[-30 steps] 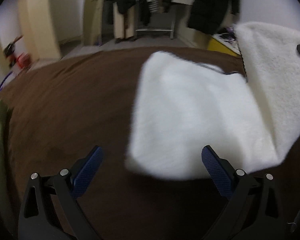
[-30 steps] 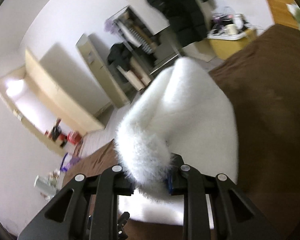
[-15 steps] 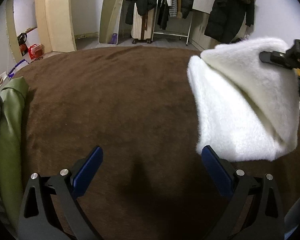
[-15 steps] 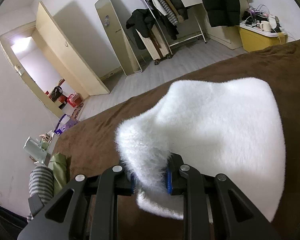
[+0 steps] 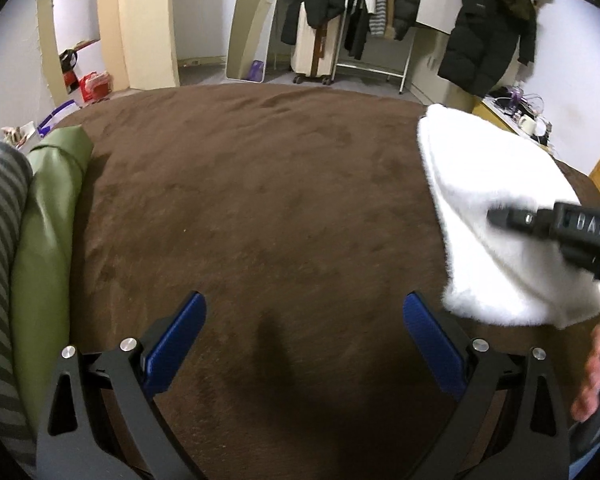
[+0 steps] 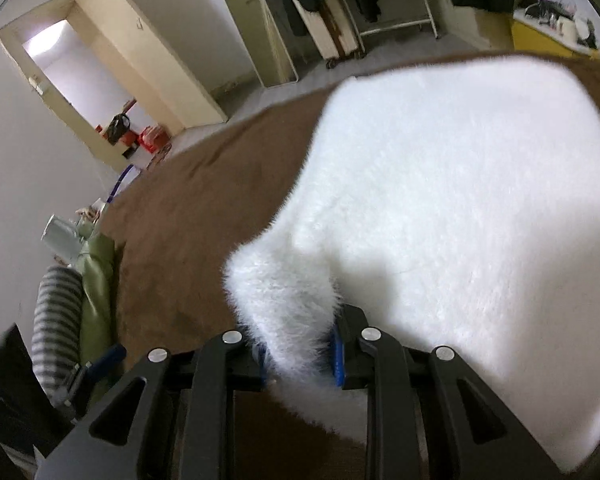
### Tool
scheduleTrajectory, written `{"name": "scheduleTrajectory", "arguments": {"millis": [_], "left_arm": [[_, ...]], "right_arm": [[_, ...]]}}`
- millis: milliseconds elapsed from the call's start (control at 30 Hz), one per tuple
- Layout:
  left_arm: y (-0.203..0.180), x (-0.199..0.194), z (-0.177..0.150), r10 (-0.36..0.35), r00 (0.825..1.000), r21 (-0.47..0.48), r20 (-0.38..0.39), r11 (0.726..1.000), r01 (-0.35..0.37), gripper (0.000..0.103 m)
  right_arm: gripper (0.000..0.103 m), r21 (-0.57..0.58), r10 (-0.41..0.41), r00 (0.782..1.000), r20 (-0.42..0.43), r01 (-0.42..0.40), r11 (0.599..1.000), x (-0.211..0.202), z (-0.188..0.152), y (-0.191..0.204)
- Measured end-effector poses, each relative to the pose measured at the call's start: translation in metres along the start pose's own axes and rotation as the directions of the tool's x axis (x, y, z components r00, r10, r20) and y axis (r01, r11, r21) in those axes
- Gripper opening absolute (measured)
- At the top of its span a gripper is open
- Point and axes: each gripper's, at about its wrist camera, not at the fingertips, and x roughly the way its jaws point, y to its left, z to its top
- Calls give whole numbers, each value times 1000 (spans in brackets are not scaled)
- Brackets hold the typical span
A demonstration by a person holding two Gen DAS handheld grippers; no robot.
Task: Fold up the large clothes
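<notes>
A fluffy white garment (image 6: pixel 452 184) lies folded on the brown bed cover (image 5: pixel 260 200). My right gripper (image 6: pixel 298 354) is shut on a bunched corner of it, held low over the folded part. In the left wrist view the white garment (image 5: pixel 488 208) sits at the right, with the right gripper (image 5: pixel 496 216) reaching over it from the right edge. My left gripper (image 5: pixel 304 336) hovers open over bare brown cover, to the left of the garment, with nothing between its blue pads (image 5: pixel 428 340).
A folded green garment (image 5: pixel 48 216) and a grey striped one (image 5: pixel 0 240) lie along the bed's left edge. Beyond the bed stand a clothes rack with dark coats (image 5: pixel 384 12), a suitcase (image 5: pixel 314 48), a mirror (image 5: pixel 252 24) and a yellow cabinet (image 6: pixel 540 36). A hand (image 5: pixel 592 376) shows at lower right.
My right gripper carried the white corner down and across, laying the garment over itself. My left gripper slid left, away from the garment, which now sits at that view's right edge.
</notes>
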Motion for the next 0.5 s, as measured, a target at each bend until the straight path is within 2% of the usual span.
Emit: {"name": "scheduleTrajectory", "arguments": {"millis": [133,233,267,300,367,400,500], "left_arm": [[-2,0,-2,20,1000,15,3,1000,-20,96],[0,-3,1,8,1000,-9,6,1000,-8,96],[2,-3,2,-3,1000,-22,6,1000,3,96],[3,-4,3,-14,1000,-31,6,999,14,96],[0,-6,7,-22,1000,-24,10,999,22,96],[-2,-8,8,-25,1000,-15,15,1000,26,96],[-14,-17,17,-64,997,20,34,998,63,96]], "right_arm": [[24,9,35,999,5,-35,999,-6,-1,-6],[32,-18,54,999,-3,-54,998,-12,-1,-6],[41,-33,61,998,-7,-61,998,-15,-2,-4],[59,-65,71,997,-14,-72,995,-21,-3,-1],[74,-113,77,997,0,-76,991,-34,-6,5],[80,-137,59,998,16,-56,989,-44,-9,8],[84,-178,-5,999,48,13,984,-67,-15,6]]}}
